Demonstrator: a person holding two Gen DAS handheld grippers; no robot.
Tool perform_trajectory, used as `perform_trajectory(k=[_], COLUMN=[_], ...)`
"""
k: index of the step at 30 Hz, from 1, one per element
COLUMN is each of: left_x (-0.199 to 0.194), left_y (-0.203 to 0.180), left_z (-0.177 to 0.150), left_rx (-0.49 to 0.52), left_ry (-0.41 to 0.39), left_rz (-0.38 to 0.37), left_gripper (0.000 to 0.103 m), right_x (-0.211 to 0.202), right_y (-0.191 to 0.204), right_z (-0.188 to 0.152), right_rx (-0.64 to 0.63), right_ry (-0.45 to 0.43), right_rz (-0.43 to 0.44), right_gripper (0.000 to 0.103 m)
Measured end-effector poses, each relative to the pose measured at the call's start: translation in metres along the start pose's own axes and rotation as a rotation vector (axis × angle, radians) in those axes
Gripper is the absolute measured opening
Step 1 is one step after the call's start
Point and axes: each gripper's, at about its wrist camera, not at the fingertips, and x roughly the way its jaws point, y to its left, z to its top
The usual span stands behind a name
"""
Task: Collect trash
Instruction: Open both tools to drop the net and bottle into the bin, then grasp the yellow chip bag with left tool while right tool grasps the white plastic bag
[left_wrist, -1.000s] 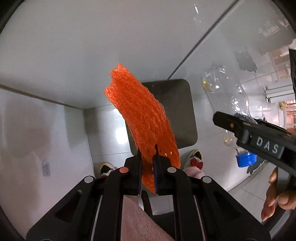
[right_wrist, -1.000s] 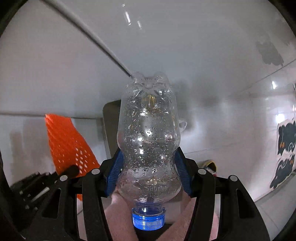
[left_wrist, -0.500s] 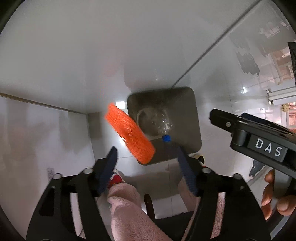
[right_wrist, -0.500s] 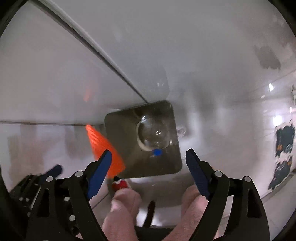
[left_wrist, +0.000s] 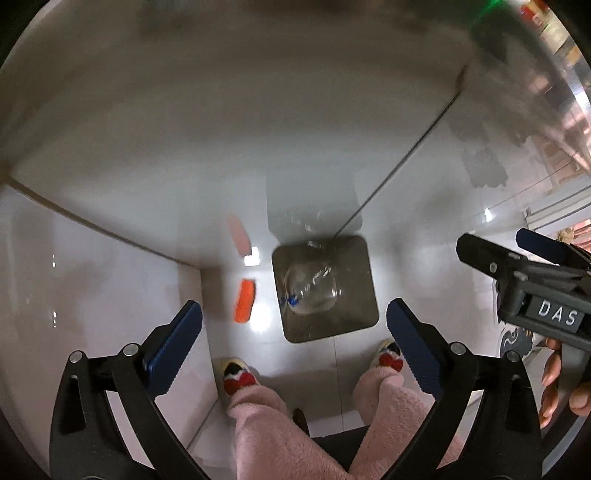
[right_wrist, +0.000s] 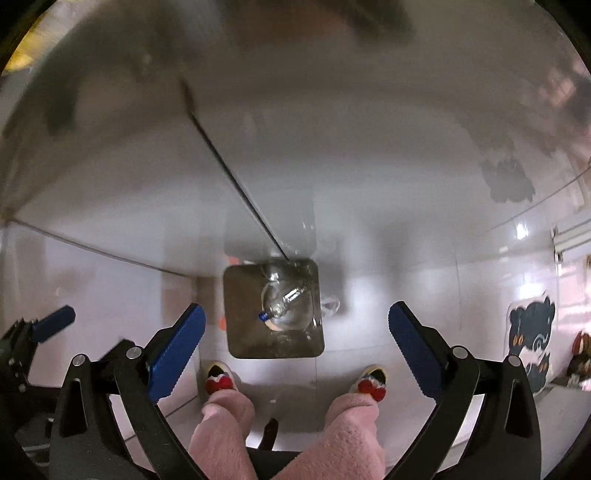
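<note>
Blue-padded fingers on both grippers stand spread wide with nothing between them. Left gripper (left_wrist: 294, 334) and right gripper (right_wrist: 296, 334) both point straight down at the floor, over the person's slippers and pink trouser legs.

Near to far in the left view: slippers at 6 o'clock, then the bin (left_wrist: 364, 295) just past 12 from the fingertip gap, square mouth up. Bottle (left_wrist: 312, 291) lies inside it on its side, blue cap toward 8 o'clock, base toward 2. So that piece looks collected.

Net (left_wrist: 245, 301), the orange foam one, is the problem: it sits outside the bin, just beside the bin's left wall, at about 11 o'clock from the left fingertip gap. It's blurred, so I can't tell whether it's airborne or resting on the tiles. Long axis runs roughly 12–6, nearly in line with the left fingers' gap. A pale orange smear above it at 12 looks like a reflection in the glossy wall.

Right view: bin (right_wrist: 236, 314) at 12 from the gap, bottle (right_wrist: 286, 306) inside, cap at 8 o'clock. Net (right_wrist: 221, 324) is only a sliver of orange at the bin's left edge, about 11 o'clock.

My read: left gripper is the nearer one to the net. Next move is likely down and slightly left, pinching across the net's short side.
</note>
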Motion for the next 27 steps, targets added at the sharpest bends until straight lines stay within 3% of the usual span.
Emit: perform_trajectory(k=[6,16,27], left_x=[-0.065,-0.146,-0.211], left_y=[0.01,0.02,0.015], left_z=[0.004,0.018,0.059], left_rx=[-0.017,-0.02,0.002], left_ry=[-0.099,-0.221,-0.37], left_rz=[0.001,0.018,0.012], left_gripper=[0.095,0.095,0.095], right_x=[-0.056,-0.136,-0.186], right_y=[-0.01,-0.029,-0.026], right_z=[0.009,0.035,0.088], right_rx=[0.02,0.043,0.036], right_ry=[-0.081,-0.244,-0.387], right_rz=[0.054,0.059,0.068], right_gripper=[0.1,0.1,0.1])
